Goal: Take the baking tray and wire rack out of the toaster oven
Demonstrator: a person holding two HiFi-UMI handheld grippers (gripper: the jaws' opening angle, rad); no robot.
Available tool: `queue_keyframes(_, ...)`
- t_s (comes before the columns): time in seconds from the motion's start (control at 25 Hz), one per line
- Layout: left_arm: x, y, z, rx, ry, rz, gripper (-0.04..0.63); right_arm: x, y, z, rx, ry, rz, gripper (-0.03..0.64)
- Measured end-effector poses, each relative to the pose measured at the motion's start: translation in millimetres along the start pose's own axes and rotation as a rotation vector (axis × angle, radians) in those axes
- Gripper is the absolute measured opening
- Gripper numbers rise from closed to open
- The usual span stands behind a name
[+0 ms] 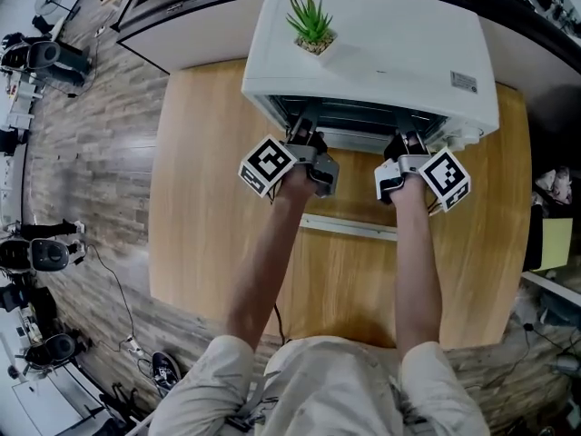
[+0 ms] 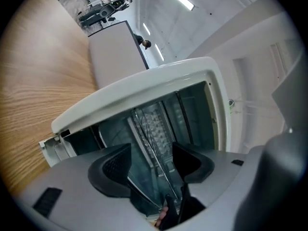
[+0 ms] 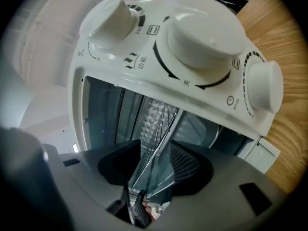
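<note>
A white toaster oven (image 1: 381, 53) stands at the back of the wooden table (image 1: 209, 198), its door (image 1: 349, 228) folded down towards me. Both grippers point level into its mouth. In the left gripper view the wire rack (image 2: 150, 129) and the grey baking tray's edge (image 2: 138, 141) run on edge between the jaws. My left gripper (image 2: 150, 165) (image 1: 303, 136) is open around them, with gaps showing. My right gripper (image 3: 155, 160) (image 1: 406, 142) is also open, narrower, with the rack's wires (image 3: 161, 121) and the tray's rim passing between its pads.
A small potted plant (image 1: 310, 21) sits on top of the oven. Three white control knobs (image 3: 207, 37) line the oven's right side, just above my right gripper. Beyond the table's edges lie wood floor, camera stands and cables.
</note>
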State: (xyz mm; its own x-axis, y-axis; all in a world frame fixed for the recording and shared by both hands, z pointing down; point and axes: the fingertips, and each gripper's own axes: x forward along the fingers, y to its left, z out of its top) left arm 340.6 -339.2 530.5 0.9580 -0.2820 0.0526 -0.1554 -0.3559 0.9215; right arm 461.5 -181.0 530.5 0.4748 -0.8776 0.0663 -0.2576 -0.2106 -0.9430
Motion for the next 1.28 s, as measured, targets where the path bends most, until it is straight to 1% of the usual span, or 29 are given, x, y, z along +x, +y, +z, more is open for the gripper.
queue_keyframes(0.24,15.1,9.0,3.2,-0.088,-0.039,-0.003,0.229,9.1,-6.6,2.3,0.046,-0.021,0.0,0.172)
queue_keyframes(0.28,17.8,11.0,4.4,-0.103,-0.048,0.0,0.204,10.4,-8.3,3.0,0.053,-0.024,-0.005,0.17)
queue_keyframes(0.32,20.4,12.0,5.3,-0.114,-0.055,0.001,0.183,11.1,-10.1,4.3,0.061,-0.031,-0.011,0.156)
queue_keyframes(0.4,24.1,12.2,6.2,-0.127,-0.063,0.002,0.168,11.2,-12.1,6.9,0.078,-0.048,-0.016,0.127)
queue_keyframes(0.52,26.2,11.7,6.6,-0.156,-0.084,-0.005,0.104,11.3,-10.0,9.2,0.098,-0.075,-0.01,0.083)
queue_keyframes(0.56,26.5,10.6,7.1,-0.167,-0.093,-0.011,0.074,11.5,-9.5,9.7,0.113,-0.085,-0.011,0.06)
queue_keyframes(0.6,26.7,9.6,7.6,-0.176,-0.102,-0.013,0.043,11.7,-9.8,9.9,0.136,-0.096,-0.013,0.055)
queue_keyframes(0.72,26.1,10.0,7.5,-0.224,-0.119,-0.008,0.031,10.8,-12.3,10.2,0.229,-0.123,-0.014,0.041)
queue_keyframes(0.8,25.3,11.8,7.2,-0.268,-0.126,-0.01,0.025,10.3,-13.2,10.0,0.263,-0.128,-0.009,0.037)
queue_keyframes(1.28,14.7,15.1,2.3,-0.286,-0.128,0.026,0.021,2.1,-15.1,3.5,0.263,-0.109,-0.018,0.035)
